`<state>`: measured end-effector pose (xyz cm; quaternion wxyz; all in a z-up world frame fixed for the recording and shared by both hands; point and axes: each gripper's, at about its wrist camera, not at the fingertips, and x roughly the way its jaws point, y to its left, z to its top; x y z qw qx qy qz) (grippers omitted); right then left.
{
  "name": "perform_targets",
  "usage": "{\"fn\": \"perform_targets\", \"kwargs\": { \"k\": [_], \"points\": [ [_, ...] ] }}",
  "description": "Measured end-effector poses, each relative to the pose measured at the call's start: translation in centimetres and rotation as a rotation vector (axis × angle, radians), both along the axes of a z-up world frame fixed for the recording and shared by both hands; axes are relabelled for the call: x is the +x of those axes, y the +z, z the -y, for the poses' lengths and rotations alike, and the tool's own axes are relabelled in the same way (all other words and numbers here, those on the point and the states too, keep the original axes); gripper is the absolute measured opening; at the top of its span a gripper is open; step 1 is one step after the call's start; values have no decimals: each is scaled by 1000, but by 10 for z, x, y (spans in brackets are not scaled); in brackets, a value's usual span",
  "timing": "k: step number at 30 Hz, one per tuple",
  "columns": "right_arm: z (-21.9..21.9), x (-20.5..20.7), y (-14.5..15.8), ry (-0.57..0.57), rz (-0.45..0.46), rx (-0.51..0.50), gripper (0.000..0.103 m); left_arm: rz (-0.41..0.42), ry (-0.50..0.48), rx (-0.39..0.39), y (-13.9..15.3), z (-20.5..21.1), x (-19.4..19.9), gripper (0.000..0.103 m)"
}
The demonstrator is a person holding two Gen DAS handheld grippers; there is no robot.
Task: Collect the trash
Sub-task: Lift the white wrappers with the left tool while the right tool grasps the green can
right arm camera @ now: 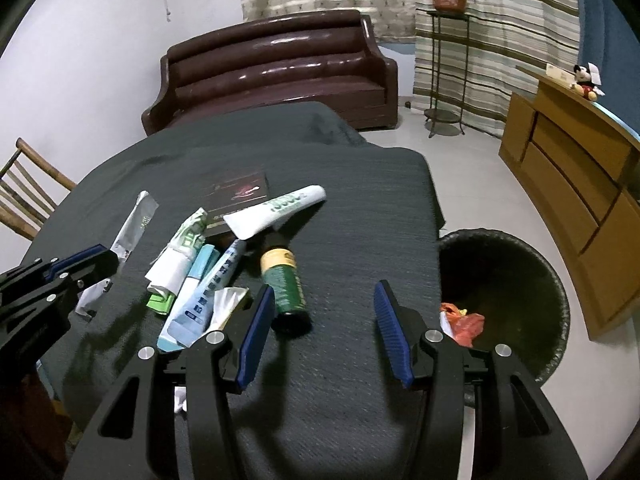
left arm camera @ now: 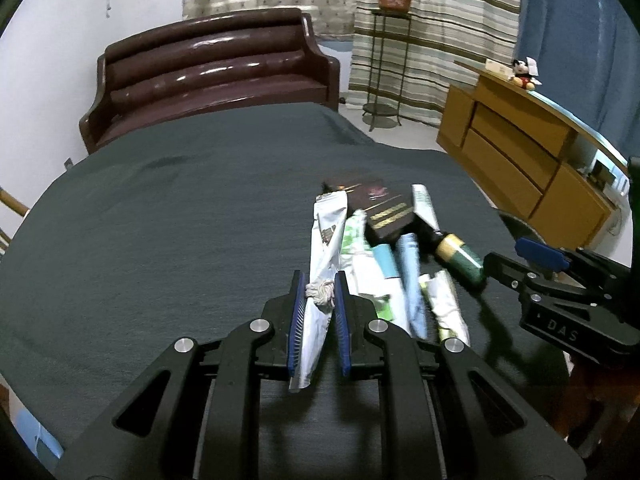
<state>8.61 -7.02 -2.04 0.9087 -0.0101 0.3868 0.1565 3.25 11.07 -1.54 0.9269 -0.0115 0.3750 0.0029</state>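
Left tongs [left arm camera: 320, 292] gripping the white wrapper [left arm camera: 324, 240].
Right tongs [right arm camera: 324, 320] gaping wide beside the green bottle [right arm camera: 285, 280].

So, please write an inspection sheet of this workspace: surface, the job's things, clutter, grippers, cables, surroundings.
Surface: table under dark grey cloth.
Job's things: white sachet held by one gripper; pile of tubes, green bottle, dark box; black bin beside the table, orange wrapper inside.
Clutter: nothing seen.
Grippers: left gripper shut on the sachet; right gripper open, empty, near the bottle.
Cables: nothing seen.
Surroundings: brown sofa, wooden cabinet, plant stand, curtains.
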Motion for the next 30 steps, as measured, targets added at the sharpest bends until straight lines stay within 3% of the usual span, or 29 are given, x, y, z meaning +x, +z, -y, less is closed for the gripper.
{"fn": "perform_targets", "kwargs": {
  "k": [15, 24, 30],
  "points": [
    [-21, 16, -7, 31, -42, -50, 51, -27, 78, -22, -16, -35, 12, 15],
    [-29, 10, -12, 54, -61, -86, 26, -27, 75, -38, -19, -39, 12, 15],
    [-24, 2, -10, 43, -58, -70, 24, -16, 74, -41, -14, -37, 7, 15]
  ]
}}
